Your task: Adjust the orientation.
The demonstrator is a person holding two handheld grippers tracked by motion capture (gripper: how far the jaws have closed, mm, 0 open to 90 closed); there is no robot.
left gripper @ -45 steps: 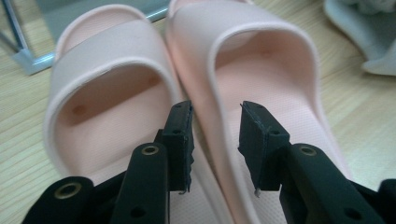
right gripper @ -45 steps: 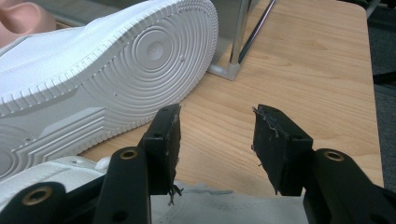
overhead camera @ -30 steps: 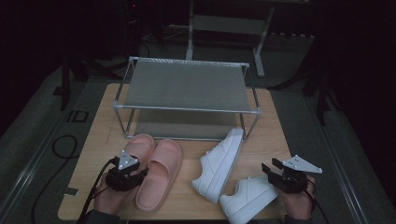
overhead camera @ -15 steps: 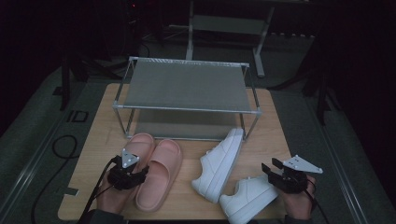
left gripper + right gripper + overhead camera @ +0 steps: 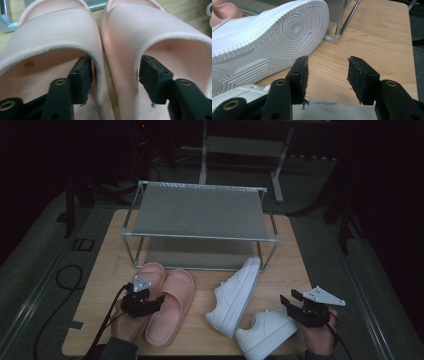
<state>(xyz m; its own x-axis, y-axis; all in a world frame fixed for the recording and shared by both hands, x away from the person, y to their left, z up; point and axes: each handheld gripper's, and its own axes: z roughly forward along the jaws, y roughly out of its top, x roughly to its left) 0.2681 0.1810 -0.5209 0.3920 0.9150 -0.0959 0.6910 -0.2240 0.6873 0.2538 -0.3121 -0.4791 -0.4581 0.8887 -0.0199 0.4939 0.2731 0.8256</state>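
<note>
Inside two pink slides point(image 5: 110, 37), left gripper point(image 5: 113, 77) jaws just spreading (no readable branding), right gripper point(image 5: 325, 75) jaws apart.

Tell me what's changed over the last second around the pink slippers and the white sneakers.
The left tool has just been opening: its jaws now stand wide, one inside each pink slipper, straddling the two inner walls without pressing them. The slippers themselves have not visibly shifted. The right tool stays open at the near white sneaker, and the tipped sneaker and rack are as before.
</note>
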